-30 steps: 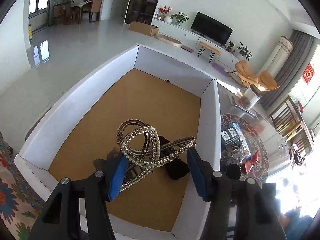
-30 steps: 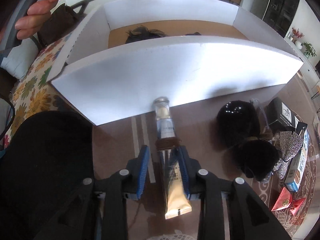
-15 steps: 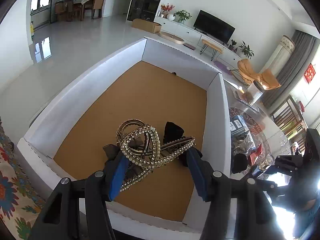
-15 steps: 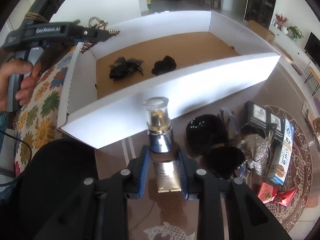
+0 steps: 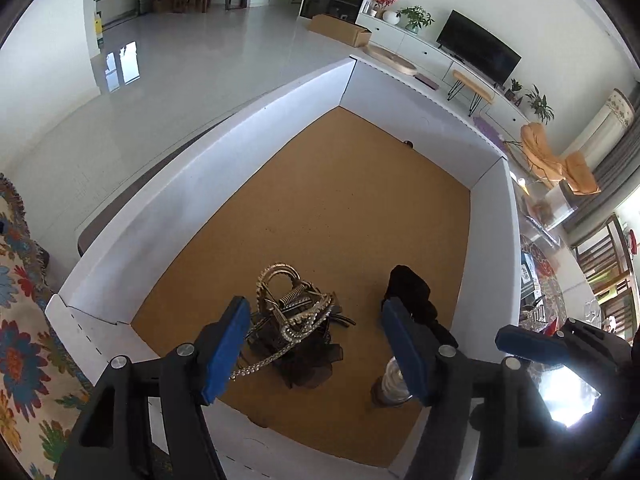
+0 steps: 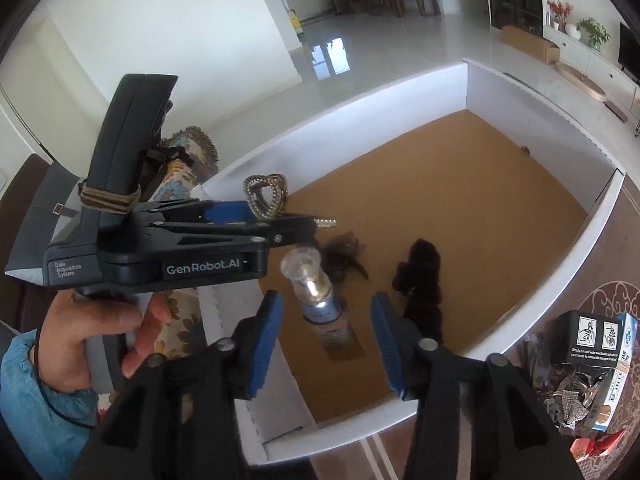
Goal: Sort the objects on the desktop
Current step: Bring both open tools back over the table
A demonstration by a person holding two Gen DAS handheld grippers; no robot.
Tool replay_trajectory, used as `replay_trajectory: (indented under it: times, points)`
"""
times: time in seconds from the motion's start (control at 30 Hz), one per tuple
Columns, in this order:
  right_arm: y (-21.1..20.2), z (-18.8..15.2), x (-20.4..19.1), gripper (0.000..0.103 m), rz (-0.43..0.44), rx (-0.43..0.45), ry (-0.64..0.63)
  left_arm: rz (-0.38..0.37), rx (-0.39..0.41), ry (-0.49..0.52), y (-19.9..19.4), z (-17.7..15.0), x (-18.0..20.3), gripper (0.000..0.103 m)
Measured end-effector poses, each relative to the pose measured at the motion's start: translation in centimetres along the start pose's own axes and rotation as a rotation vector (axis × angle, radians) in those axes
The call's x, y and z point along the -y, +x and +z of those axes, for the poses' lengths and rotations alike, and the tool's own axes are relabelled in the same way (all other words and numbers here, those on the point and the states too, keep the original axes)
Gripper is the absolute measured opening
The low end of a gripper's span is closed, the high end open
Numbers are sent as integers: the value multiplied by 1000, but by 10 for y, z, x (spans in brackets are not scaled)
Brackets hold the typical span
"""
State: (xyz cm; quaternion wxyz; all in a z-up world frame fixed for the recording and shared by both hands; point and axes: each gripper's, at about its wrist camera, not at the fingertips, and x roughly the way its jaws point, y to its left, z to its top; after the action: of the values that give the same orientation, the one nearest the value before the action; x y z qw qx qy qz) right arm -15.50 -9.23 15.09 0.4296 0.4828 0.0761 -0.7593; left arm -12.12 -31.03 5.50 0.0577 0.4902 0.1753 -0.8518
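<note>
The left gripper [image 5: 314,340] is opening over the white box [image 5: 168,216], its pads clear of the rhinestone hair clip [image 5: 294,312], which is lying on a black mesh piece on the cork floor. The right gripper [image 6: 326,336] is opening too, with the cosmetic tube [image 6: 320,304] between its pads, untouched; the tube's lower end is blurred. A black scrunchie [image 6: 420,280] is lying just right. A hand [image 6: 86,332] is gripping the left handle.
</note>
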Motion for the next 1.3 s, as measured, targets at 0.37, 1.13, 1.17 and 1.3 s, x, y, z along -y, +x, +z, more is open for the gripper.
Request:
replay_trajectory:
  times: [0.37,1.13,1.17,1.3]
  points:
    - [-89,-58,61,89,-180,255,70,-54,99,50,-33,-22,32,81]
    - [-147,-351,213,102,-689,146,451,-18,-58,461,92,-204,297,103]
    - [-147,-349,214,103,-682,152,465,13,-35,485,95,-208,299,103]
    - [-145,-348,214,103,-686,150,466,-3,32,477,94,-211,296,103]
